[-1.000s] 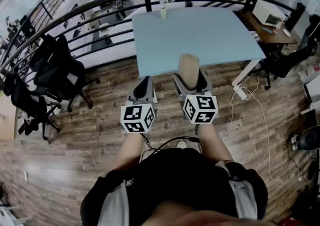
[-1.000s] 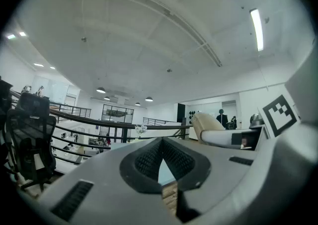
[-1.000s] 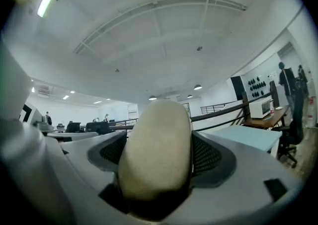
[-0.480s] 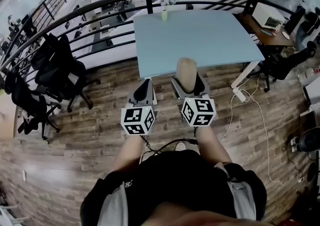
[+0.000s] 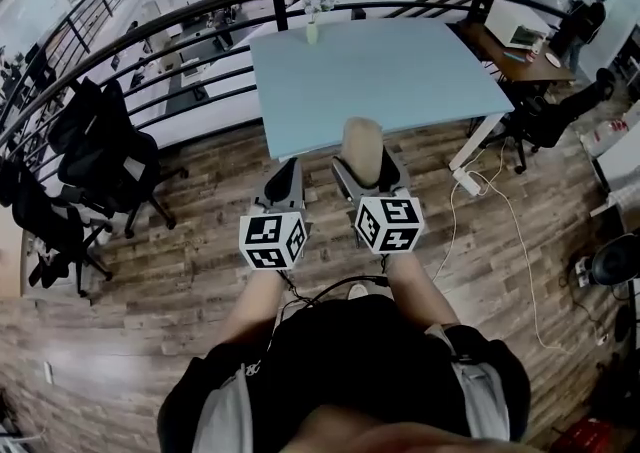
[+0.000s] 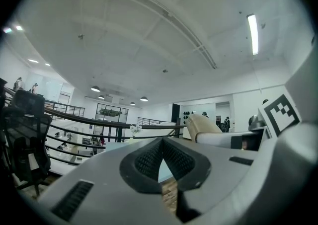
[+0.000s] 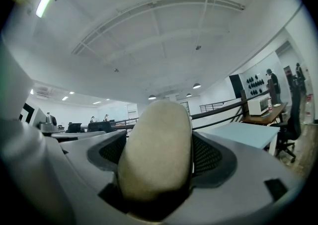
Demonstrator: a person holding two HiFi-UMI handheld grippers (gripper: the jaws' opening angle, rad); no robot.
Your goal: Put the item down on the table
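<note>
A tan, rounded, loaf-like item [image 5: 362, 149] stands up between the jaws of my right gripper [image 5: 370, 169], which is shut on it; in the right gripper view the item [image 7: 156, 149] fills the gap between the jaws. The item's top overlaps the near edge of the light blue table [image 5: 390, 71] in the head view, while the gripper is over the wooden floor. My left gripper [image 5: 284, 181] is beside the right one, to its left, shut with nothing in it; its jaws [image 6: 163, 162] meet at the tips. The item [image 6: 201, 123] shows at the right of the left gripper view.
A small vase with flowers [image 5: 313, 16] stands at the table's far edge. A dark curved railing [image 5: 180, 61] runs behind and left of the table. Black office chairs [image 5: 105, 156] stand at the left. A white power strip and cable [image 5: 470, 186] lie on the floor at the right, near a desk [image 5: 520, 41].
Both grippers and the held item have drifted slightly left and toward the table; the whole view has shifted with the head. Both grips are unchanged.
</note>
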